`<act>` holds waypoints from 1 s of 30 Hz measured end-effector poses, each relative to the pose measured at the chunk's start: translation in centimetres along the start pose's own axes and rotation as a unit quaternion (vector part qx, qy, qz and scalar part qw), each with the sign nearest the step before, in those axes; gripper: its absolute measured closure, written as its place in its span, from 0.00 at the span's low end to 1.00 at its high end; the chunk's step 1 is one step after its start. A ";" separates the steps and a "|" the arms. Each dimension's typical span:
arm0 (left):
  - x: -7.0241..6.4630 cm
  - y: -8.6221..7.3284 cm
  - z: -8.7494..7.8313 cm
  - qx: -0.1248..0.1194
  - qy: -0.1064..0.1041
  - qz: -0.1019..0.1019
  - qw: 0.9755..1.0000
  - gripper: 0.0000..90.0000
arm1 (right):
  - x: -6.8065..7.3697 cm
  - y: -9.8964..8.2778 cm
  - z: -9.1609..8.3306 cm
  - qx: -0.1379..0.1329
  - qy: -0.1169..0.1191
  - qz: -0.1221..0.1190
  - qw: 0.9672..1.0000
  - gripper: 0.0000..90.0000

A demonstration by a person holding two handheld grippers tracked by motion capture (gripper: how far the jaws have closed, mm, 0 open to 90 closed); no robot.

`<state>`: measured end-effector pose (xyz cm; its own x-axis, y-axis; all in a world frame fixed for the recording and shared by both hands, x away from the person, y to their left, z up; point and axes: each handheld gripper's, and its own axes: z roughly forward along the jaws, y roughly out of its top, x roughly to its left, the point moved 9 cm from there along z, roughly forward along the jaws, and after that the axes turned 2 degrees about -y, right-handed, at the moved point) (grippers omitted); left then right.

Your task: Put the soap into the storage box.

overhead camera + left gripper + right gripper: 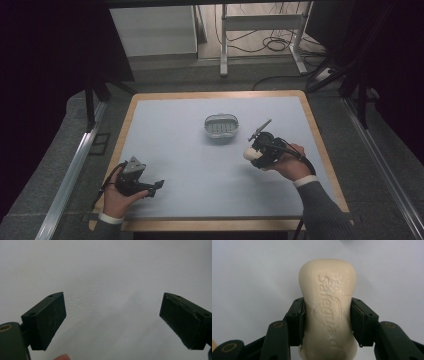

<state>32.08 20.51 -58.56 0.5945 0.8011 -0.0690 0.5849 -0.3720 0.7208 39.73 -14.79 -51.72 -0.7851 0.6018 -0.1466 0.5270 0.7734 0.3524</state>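
Right gripper (327,322): clamped on the soap bar, one black pad pressed against each long side at about mid-length; held above the right half of the desk, nearer the front edge than the rear, in the person's right hand (287,162).
Soap bar (327,307): cream-coloured, rounded, with a raised brand word and a shield outline on the upper face; rounded end sticking out past the pads, away from the hand; in the high view seen as a pale lump (250,154) at the left side of the right gripper, lifted clear of the surface or resting on it, cannot tell which.
Left gripper (112,320): jaws spread wide, nothing between them, bare desk surface ahead; in the high view sitting near the front-left corner (150,187), gripped by the left hand (117,197), grey three-cornered plate on top.
Soap dish (221,127): pale, oval, ribbed inside; standing near the middle of the desk, a little toward the rear edge; apart from the soap bar, which sits to its front right.
Desk (165,125): light grey-blue top with a wooden border on all four edges.
Fingertip (62,357): just visible at the bottom edge of the left gripper view.
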 end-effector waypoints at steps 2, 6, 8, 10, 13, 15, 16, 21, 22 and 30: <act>0.0 0.0 0.0 0.000 0.000 0.000 1.000 0.08 | -0.2 0.3 0.0 -0.002 -0.003 -0.001 1.000 0.55; 0.1 0.0 0.0 0.000 0.002 0.000 1.000 0.08 | -0.4 0.9 0.0 -0.006 -0.001 -0.005 1.000 0.55; 0.1 0.0 -0.1 0.001 0.001 0.000 1.000 0.08 | -0.5 1.2 0.0 -0.009 -0.001 -0.009 1.000 0.55; 0.1 0.0 -0.1 0.001 0.002 0.000 1.000 0.08 | -0.6 1.5 0.1 -0.012 -0.001 -0.010 1.000 0.55; 0.0 0.0 0.0 0.002 0.001 0.001 1.000 0.08 | -0.8 1.9 0.1 -0.017 0.001 -0.012 1.000 0.55; 0.0 0.0 0.0 0.002 0.001 0.001 1.000 0.08 | -0.9 2.2 0.1 -0.019 0.002 -0.014 1.000 0.55; 0.0 0.0 0.0 0.002 0.001 0.001 1.000 0.08 | -1.0 2.3 0.2 -0.021 0.002 -0.016 1.000 0.55; 0.1 0.0 0.0 0.002 0.001 0.001 1.000 0.08 | -1.3 3.0 0.1 -0.026 0.002 -0.020 0.999 0.55; 0.0 0.0 0.0 0.002 0.001 0.001 1.000 0.08 | -1.4 3.1 0.1 -0.027 0.001 -0.021 0.999 0.55; 0.0 0.0 0.0 0.002 0.000 0.001 1.000 0.08 | -1.9 4.7 0.5 -0.029 -0.003 -0.027 0.999 0.55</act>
<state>32.09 20.51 -58.61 0.5953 0.8007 -0.0667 0.5862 -0.3760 0.7176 43.87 -12.20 -50.23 -0.8097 0.5613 -0.1712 0.4646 0.7913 0.3975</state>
